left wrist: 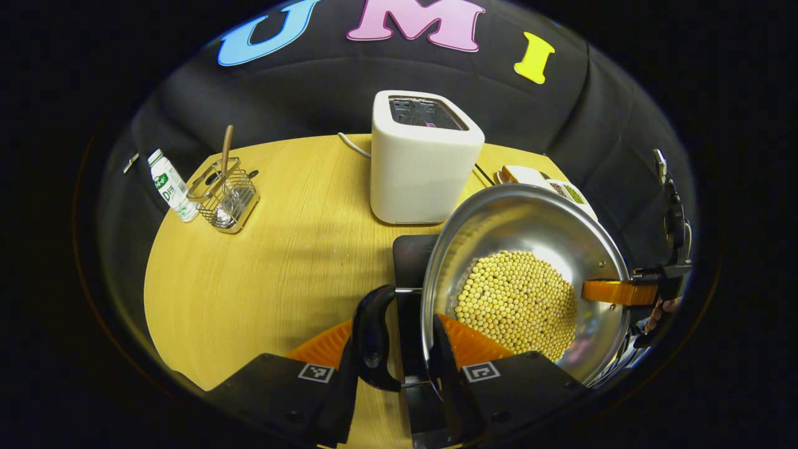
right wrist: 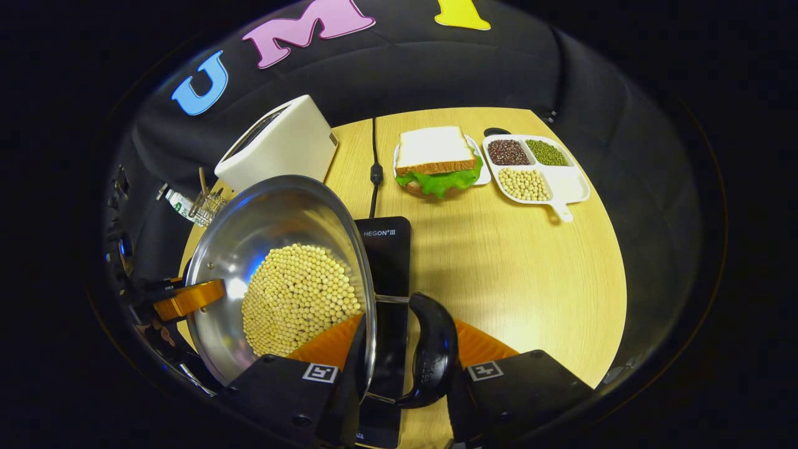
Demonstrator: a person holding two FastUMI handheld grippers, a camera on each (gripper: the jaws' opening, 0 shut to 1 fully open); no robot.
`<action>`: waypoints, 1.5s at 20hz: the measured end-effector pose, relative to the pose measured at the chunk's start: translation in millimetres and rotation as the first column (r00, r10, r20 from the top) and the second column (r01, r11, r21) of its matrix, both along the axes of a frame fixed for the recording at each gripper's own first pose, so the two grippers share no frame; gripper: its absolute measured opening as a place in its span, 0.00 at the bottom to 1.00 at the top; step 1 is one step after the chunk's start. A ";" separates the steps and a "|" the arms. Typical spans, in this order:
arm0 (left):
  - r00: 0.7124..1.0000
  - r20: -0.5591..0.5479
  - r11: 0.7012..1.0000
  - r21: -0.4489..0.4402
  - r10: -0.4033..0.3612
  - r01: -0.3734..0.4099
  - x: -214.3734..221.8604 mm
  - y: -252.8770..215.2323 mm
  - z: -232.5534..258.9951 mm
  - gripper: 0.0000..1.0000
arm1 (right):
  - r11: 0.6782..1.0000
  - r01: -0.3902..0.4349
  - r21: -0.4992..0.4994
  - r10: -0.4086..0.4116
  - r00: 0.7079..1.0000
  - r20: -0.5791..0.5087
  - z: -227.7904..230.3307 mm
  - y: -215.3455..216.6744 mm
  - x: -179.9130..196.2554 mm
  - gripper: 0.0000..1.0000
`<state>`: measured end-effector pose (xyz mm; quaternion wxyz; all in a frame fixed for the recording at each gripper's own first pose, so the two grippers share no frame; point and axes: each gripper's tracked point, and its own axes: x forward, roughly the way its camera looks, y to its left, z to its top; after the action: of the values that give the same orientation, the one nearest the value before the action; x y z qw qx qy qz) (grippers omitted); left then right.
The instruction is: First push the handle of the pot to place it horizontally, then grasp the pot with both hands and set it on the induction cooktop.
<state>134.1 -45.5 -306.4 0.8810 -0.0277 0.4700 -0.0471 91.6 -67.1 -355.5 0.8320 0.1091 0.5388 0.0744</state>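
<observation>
A steel pot (left wrist: pixel 523 218) with several yellow soybeans (left wrist: pixel 517 302) in it hangs over the black induction cooktop (left wrist: pixel 411 255); I cannot tell whether it touches it. My left gripper (left wrist: pixel 399 374) is shut on the pot's black loop handle (left wrist: pixel 374 337), one finger outside the handle and the other inside the rim. At the far rim my right gripper (left wrist: pixel 617 292) holds the opposite side. In the right gripper view the pot (right wrist: pixel 268 212) sits left of the cooktop (right wrist: pixel 386 249), and my right gripper (right wrist: pixel 402 380) is shut on the other black handle (right wrist: pixel 430 355). My left gripper (right wrist: pixel 187 298) clamps the far rim.
A white toaster (left wrist: pixel 424 162) stands behind the pot on the wooden table (left wrist: pixel 268 262). A bottle (left wrist: pixel 171 185) and a wire basket (left wrist: pixel 227 193) of utensils sit at the far left. A sandwich (right wrist: pixel 436 162), a divided bean tray (right wrist: pixel 536 168) and a black cable (right wrist: pixel 374 168) lie behind the cooktop.
</observation>
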 end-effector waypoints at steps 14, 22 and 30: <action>1.000 0.018 1.000 0.021 0.002 -0.002 1.5 2.3 4.0 0.69 | 0.999 0.025 -0.021 -0.025 1.000 0.015 -0.4 -0.5 1.8 0.80; 0.998 0.069 0.998 0.066 0.013 -0.017 -1.8 13.1 20.1 0.98 | 0.998 0.058 -0.026 -0.056 0.996 0.071 17.6 -0.1 6.8 0.99; 0.969 0.240 0.997 0.022 0.061 -0.068 -9.8 15.7 75.6 0.97 | 0.991 0.098 -0.092 -0.069 0.957 0.281 86.3 -24.0 15.9 0.99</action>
<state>124.2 -29.8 -230.8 0.9326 -0.0239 0.3599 -0.0145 107.5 -91.1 -269.2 0.9062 0.0764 0.4152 0.0253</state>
